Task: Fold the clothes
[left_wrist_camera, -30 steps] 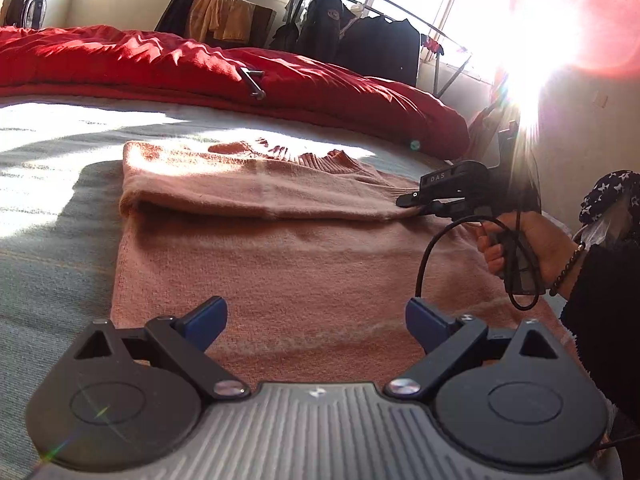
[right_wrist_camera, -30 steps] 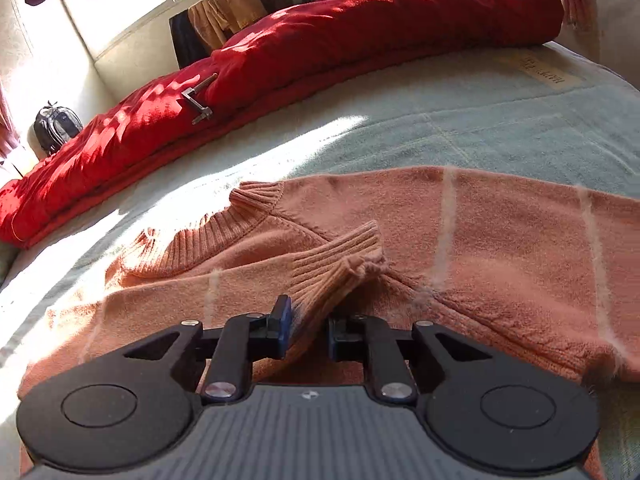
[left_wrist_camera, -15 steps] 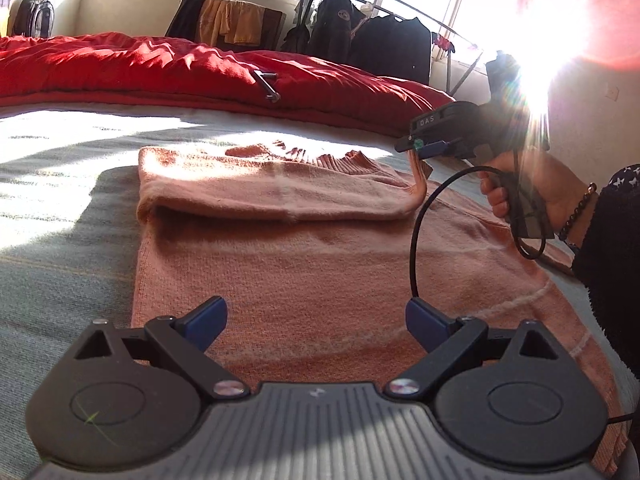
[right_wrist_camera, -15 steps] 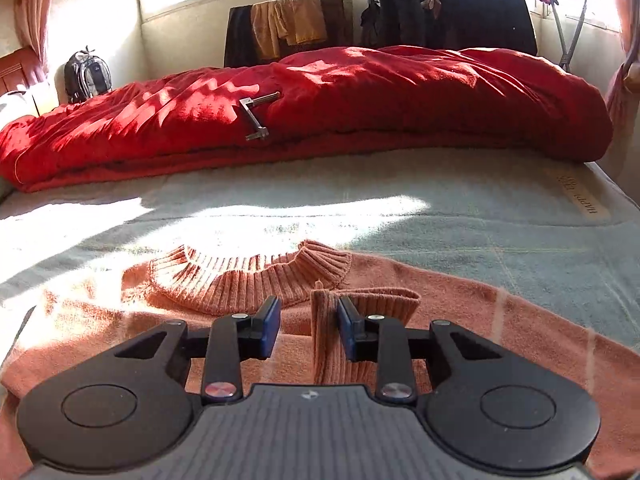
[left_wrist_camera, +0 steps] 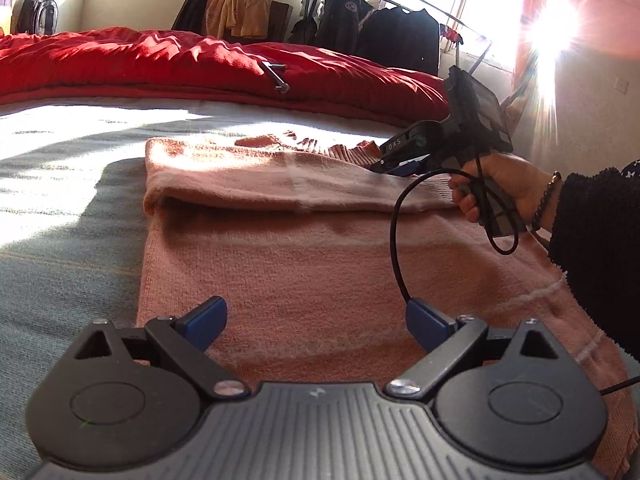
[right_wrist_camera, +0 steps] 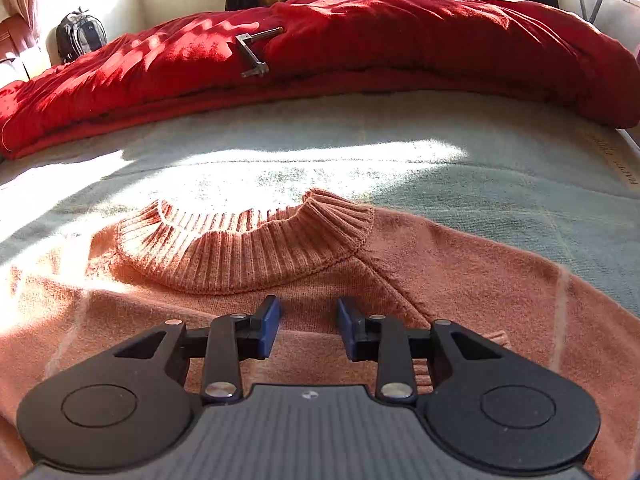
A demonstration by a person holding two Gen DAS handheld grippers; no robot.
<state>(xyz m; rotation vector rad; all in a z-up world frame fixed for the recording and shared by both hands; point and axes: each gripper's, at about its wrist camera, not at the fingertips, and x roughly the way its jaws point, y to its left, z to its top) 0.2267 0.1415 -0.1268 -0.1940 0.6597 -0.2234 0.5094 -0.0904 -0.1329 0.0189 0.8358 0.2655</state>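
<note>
Hovering nearest, the left hand-held gripper (left_wrist_camera: 316, 320) hangs with jaws wide apart above the hem of a salmon-pink sweater (left_wrist_camera: 280, 256) lying flat on the bed (left_wrist_camera: 60, 208). Farther up, the right hand-held gripper (right_wrist_camera: 308, 326), jaws parted and empty, sits just below the ribbed collar (right_wrist_camera: 248, 256). Beyond lies a red duvet (right_wrist_camera: 360, 40).

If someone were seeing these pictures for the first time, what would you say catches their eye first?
Probably the salmon-pink knitted sweater spread on the grey-green bed cover, its ribbed collar just ahead of the open right gripper. Behind it, a bright red duvet lies heaped across the bed. In the left wrist view, sun glare flares at the upper right, above the person's hand.
</note>
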